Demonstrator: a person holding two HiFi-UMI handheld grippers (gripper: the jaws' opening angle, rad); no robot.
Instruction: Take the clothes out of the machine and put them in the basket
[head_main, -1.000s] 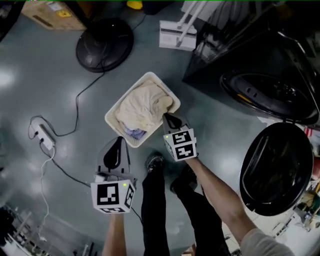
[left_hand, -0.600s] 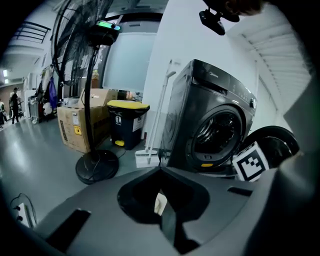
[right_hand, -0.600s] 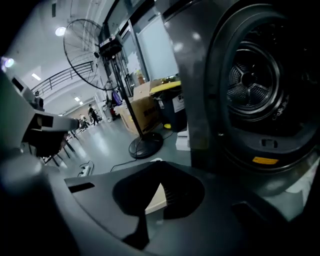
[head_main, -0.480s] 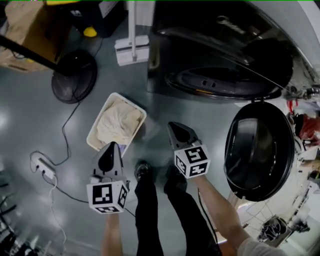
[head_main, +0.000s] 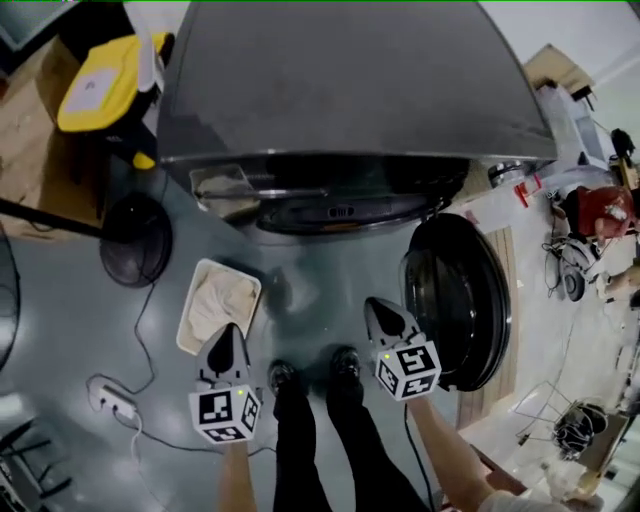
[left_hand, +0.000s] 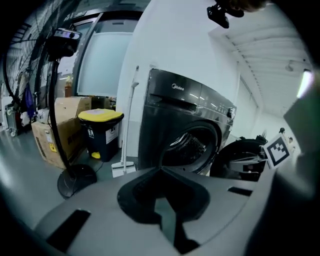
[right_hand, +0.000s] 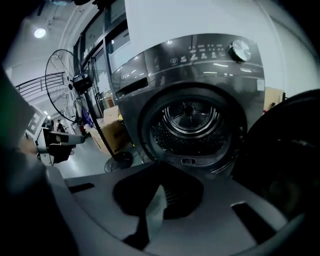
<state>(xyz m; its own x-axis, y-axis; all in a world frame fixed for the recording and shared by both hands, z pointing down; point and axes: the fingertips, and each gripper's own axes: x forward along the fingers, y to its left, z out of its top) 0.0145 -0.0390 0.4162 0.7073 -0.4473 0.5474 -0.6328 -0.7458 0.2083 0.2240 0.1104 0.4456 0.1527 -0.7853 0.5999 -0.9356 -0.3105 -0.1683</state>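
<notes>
The dark grey washing machine stands ahead of me with its round door swung open to the right. In the right gripper view its metal drum faces me and no cloth shows inside. The white basket sits on the floor at the lower left, holding cream clothes. Beside the basket's near end hovers my left gripper, shut and empty. My right gripper is also shut and empty, pointing at the machine's opening from a short way off.
A yellow-lidded bin, a cardboard box and a white mop stand left of the machine. A fan's round base and a power strip with its cable lie on the floor near the basket. My feet are between the grippers.
The view has swung from the basket up to the machine. Both grippers have risen away from the basket; the right one has left its rim and now faces the drum.
</notes>
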